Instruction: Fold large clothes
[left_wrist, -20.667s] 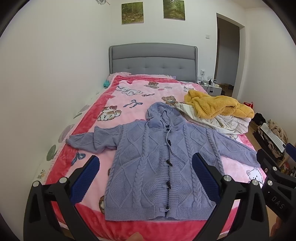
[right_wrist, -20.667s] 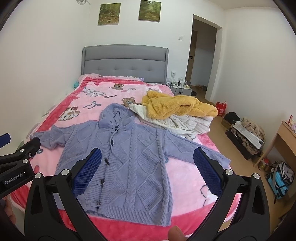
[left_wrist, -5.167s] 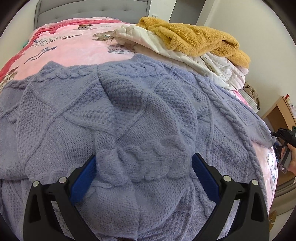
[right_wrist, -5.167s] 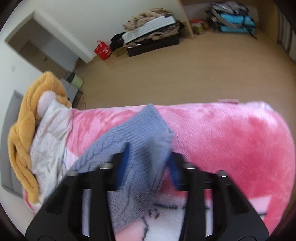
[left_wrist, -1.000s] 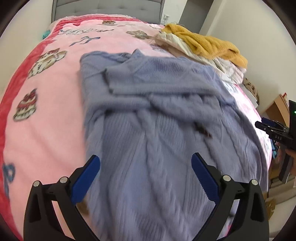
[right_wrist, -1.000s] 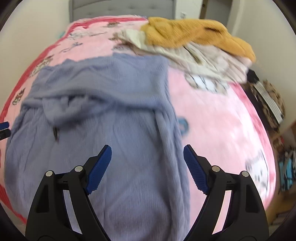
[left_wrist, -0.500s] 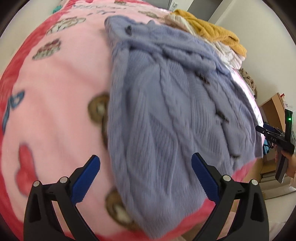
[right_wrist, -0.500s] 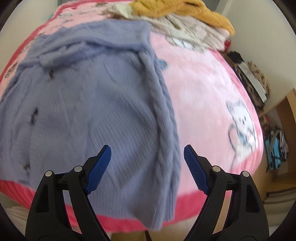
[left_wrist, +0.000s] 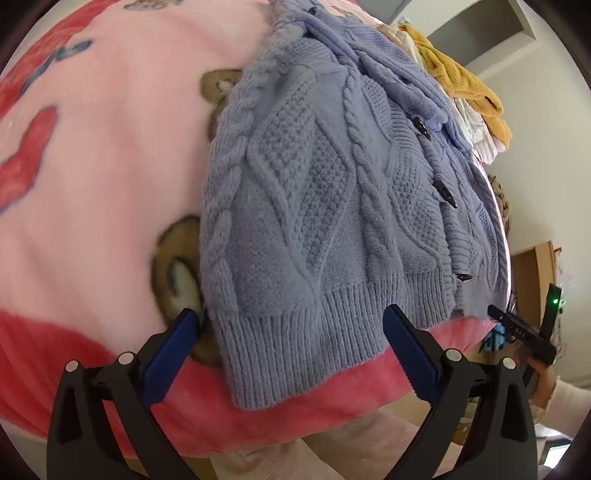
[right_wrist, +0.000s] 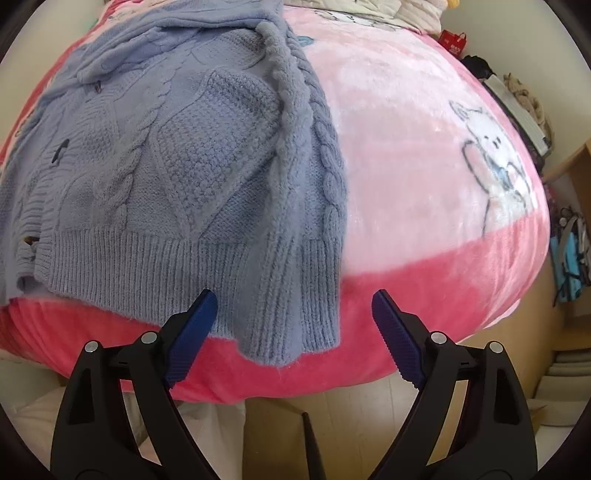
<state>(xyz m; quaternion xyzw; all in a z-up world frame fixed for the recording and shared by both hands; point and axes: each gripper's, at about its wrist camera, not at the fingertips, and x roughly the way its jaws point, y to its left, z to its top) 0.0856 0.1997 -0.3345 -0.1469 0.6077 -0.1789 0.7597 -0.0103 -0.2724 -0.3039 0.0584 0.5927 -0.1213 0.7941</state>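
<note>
A lavender cable-knit cardigan (left_wrist: 325, 177) lies on the pink blanket with both sleeves folded in over its front; its ribbed hem hangs at the foot edge of the bed. My left gripper (left_wrist: 291, 350) is open, its jaws on either side of the hem's left corner. My right gripper (right_wrist: 293, 332) is open, its jaws on either side of the hem's right corner (right_wrist: 291, 332), where a folded sleeve cuff also hangs. The cardigan (right_wrist: 192, 140) fills the left of the right wrist view. The right gripper also shows at the far right of the left wrist view (left_wrist: 524, 332).
The pink cartoon blanket (right_wrist: 424, 155) covers the bed, with a red border (left_wrist: 110, 387) at the foot. A pile of yellow and white clothes (left_wrist: 461, 85) lies behind the cardigan. Bags and clutter (right_wrist: 569, 243) sit on the floor to the right.
Both grippers have dropped down and come in close to the hem at the foot of the bed. Both stay open; the cardigan has not moved.
</note>
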